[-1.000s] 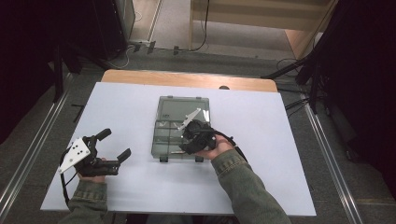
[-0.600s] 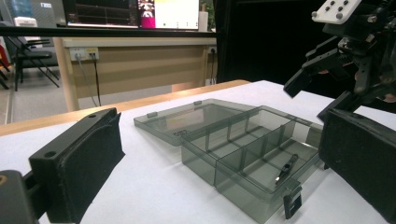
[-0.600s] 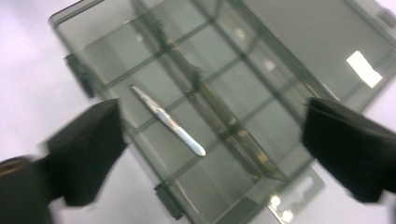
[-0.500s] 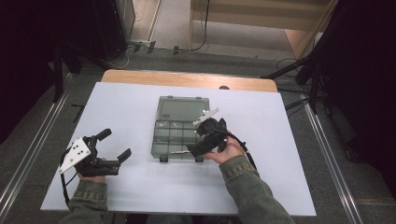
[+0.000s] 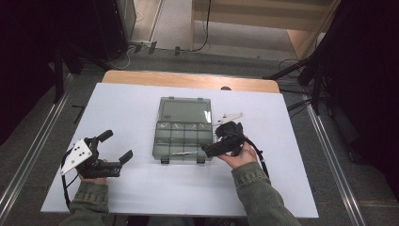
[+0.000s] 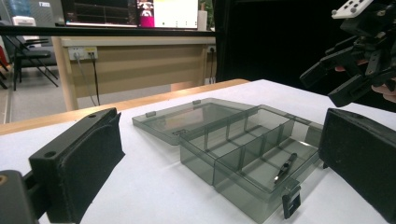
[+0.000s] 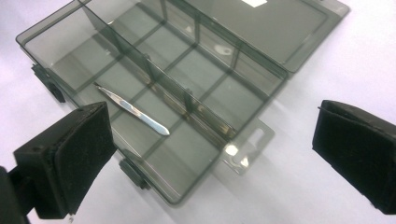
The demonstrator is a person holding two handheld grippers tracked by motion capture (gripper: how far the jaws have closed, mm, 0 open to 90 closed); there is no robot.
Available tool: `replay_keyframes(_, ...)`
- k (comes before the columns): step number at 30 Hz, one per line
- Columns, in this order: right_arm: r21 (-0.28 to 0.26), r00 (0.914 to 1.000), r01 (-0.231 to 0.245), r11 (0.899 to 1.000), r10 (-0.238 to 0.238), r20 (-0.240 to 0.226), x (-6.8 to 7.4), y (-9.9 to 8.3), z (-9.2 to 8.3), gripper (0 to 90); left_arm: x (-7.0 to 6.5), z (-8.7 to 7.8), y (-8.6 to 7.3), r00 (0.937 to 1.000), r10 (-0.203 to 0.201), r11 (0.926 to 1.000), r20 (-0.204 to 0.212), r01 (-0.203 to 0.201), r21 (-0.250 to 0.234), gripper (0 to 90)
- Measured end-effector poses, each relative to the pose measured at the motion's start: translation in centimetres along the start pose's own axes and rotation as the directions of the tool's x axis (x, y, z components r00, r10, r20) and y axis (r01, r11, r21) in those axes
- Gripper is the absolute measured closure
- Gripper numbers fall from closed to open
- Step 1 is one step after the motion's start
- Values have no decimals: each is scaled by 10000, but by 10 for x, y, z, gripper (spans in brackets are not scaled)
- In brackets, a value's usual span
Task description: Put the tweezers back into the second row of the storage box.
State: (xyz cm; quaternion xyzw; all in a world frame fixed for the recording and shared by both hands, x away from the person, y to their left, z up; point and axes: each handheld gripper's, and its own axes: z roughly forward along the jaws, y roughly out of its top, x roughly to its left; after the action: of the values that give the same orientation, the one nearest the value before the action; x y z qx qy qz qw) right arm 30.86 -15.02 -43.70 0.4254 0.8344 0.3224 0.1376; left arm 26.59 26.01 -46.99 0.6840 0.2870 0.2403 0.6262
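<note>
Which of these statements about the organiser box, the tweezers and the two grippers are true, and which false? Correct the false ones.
1. The organiser box has its lid open. True.
2. The tweezers lie on the table beside the box. False: they lie inside a compartment along the box's front edge.
3. The right gripper holds the tweezers. False: its jaws are open and empty.
4. The left gripper is open, left of the box. True.

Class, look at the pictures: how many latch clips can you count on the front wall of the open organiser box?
2. One latch clip sits near the left end of the organiser box's front wall, the other latch clip near its right end, close to the right claw. None seems hidden.
</note>
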Motion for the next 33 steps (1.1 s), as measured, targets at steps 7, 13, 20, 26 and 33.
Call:
replay_keyframes(7,-531,10000,50,9986,-46,82,-6,-15,-12,0,0,1,0,10000,20,10000,24,-20,15,0)
replay_keyframes(13,-932,9999,22,9956,-12,112,-9,-28,-20,0,0,1,0,10000,15,10000,57,-15,14,0)
replay_keyframes(20,-1317,9998,-153,9912,170,117,-14,-41,-25,0,-1,1,0,10000,32,10000,28,-32,-26,0)
replay_keyframes(26,-1368,9995,-275,9902,296,130,-23,-57,-29,0,-2,1,0,10000,75,10000,31,-75,13,0)
replay_keyframes(33,-1548,9985,-535,9865,547,33,-30,-70,-34,0,-2,1,0,9999,127,9999,104,-128,60,0)
